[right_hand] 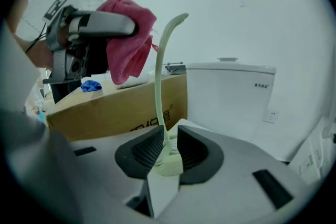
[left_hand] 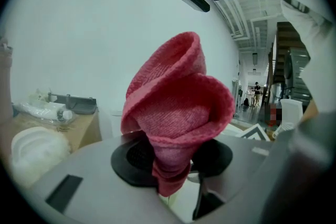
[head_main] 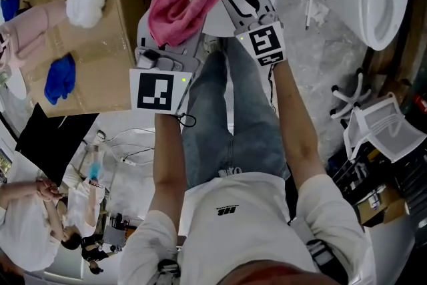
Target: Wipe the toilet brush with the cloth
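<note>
- The left gripper [left_hand: 170,159] is pinching a pink cloth [left_hand: 178,107]. Its pads are pressing on a gathered stem of fabric, and the rest is flaring above them in loose folds.
- The right gripper [right_hand: 167,148] is clamping the blocky end of a pale green brush [right_hand: 161,71]. Its jaws are closed tight on both sides of that end.
- The brush is being held in the air, out in front of the person and away from the body. Nothing is supporting it except the right jaws.
- Its long axis is running straight out from the jaws. Edge-on it is showing as a thin blade, and its far tip is curling over, away from the cloth.
- The cloth is hanging just beside the upper part of the brush, on the person's left. Whether the two are touching is not clear.
- To wipe well, the person should probably be folding the loose cloth around the blade. Stroking along its length should be covering both flat faces, while the right grip is staying firm so the flexible blade is not bending away.
- A cardboard box [right_hand: 121,107] is sitting behind the cloth, with a blue rag [right_hand: 90,85] lying near the box's top edge.
- A white toilet [right_hand: 231,97] is standing beyond the brush, against a plain white wall.
</note>
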Demonstrator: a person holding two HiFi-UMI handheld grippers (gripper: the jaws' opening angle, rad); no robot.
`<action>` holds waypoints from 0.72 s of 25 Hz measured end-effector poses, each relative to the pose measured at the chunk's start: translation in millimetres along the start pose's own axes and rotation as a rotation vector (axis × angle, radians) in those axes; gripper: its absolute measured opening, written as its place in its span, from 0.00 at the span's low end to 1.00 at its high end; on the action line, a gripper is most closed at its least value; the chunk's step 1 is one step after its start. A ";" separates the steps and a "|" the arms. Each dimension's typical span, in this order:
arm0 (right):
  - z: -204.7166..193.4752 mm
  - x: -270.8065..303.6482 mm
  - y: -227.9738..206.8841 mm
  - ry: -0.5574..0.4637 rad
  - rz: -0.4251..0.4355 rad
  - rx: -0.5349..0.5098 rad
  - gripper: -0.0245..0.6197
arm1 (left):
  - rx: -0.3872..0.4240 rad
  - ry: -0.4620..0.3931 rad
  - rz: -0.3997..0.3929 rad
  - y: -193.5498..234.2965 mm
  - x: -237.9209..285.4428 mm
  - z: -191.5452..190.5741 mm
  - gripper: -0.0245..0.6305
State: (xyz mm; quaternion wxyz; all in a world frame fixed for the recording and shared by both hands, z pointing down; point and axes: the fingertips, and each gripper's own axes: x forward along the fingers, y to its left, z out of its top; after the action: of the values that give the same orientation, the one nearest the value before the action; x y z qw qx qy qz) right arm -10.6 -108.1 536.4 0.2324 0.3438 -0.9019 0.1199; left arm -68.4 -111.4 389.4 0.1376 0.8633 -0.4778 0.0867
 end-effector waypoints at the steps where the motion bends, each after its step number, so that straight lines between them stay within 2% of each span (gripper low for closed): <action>1: 8.7 -10.2 -0.2 -0.016 -0.001 0.003 0.16 | 0.000 0.000 0.000 -2.8 -2.8 3.3 0.30; 7: 73.3 -71.8 2.9 -0.111 -0.014 0.000 0.16 | -0.009 0.013 0.008 -17.8 -23.2 30.7 0.30; 11: 123.2 -116.4 8.3 -0.180 -0.028 -0.005 0.16 | -0.018 0.095 -0.011 -34.0 -42.1 43.0 0.30; 15: 169.3 -155.6 12.9 -0.236 -0.042 -0.005 0.16 | -0.002 -0.002 -0.026 -46.3 -52.5 81.2 0.30; 18: 196.6 -180.6 17.3 -0.256 -0.059 -0.013 0.15 | 0.012 0.046 -0.034 -54.0 -66.5 94.8 0.30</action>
State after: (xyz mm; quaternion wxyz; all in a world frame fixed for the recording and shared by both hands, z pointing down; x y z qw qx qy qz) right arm 29.9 -67.4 275.1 0.1210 0.3809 -0.9146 0.0622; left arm -56.0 -61.1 272.6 0.1449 0.8698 -0.4593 0.1068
